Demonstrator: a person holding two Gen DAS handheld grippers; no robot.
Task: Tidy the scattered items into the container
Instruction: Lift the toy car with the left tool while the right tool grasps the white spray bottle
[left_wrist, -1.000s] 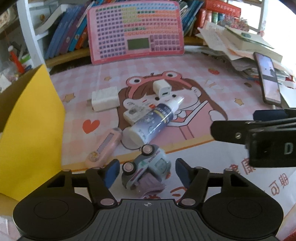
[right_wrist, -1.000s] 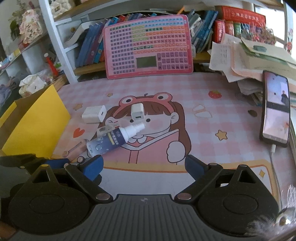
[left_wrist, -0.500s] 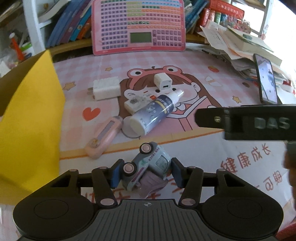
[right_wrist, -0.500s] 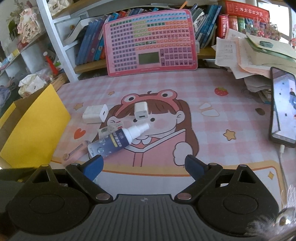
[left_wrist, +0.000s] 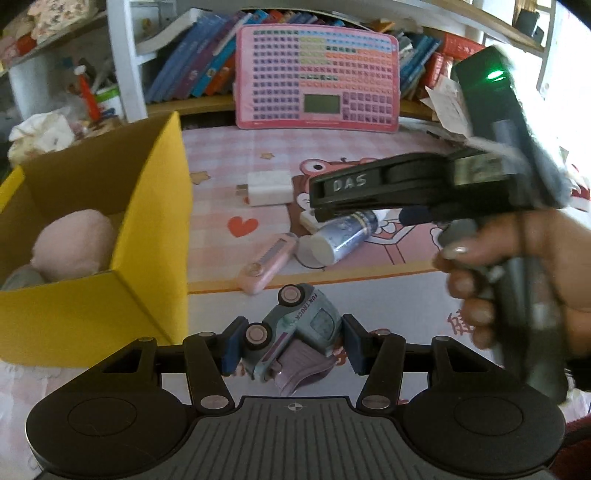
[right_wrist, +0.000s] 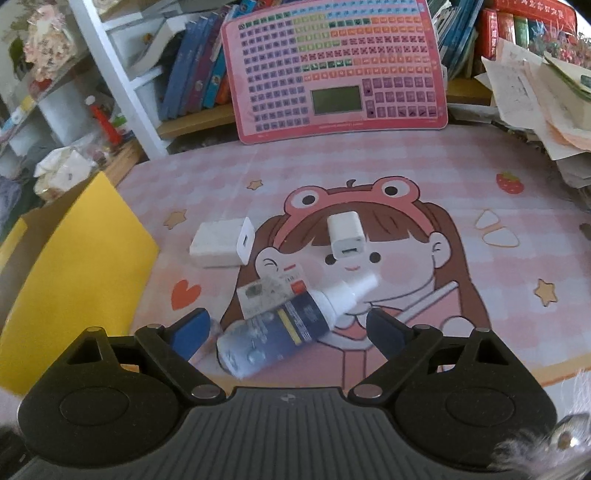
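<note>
My left gripper (left_wrist: 291, 347) is shut on a pale blue toy truck (left_wrist: 295, 336) and holds it above the mat, right of the yellow box (left_wrist: 147, 236). The box holds a pink plush (left_wrist: 74, 243). My right gripper (right_wrist: 286, 332) is open, with its blue pads either side of a blue spray bottle (right_wrist: 291, 328) that lies on the mat; the bottle also shows in the left wrist view (left_wrist: 343, 236). A pink utility knife (left_wrist: 267, 262), a large white charger (right_wrist: 223, 242) and a small white charger (right_wrist: 347, 236) lie on the mat.
A small packet (right_wrist: 273, 291) lies under the bottle. A pink toy keyboard (right_wrist: 340, 70) leans on the bookshelf at the back. Papers (right_wrist: 535, 92) pile at the right. The right gripper's body and the hand (left_wrist: 517, 258) fill the right of the left wrist view.
My left gripper has closed on the toy truck and lifted it, with the box now in fuller view. My right gripper has moved forward and down around the spray bottle.
</note>
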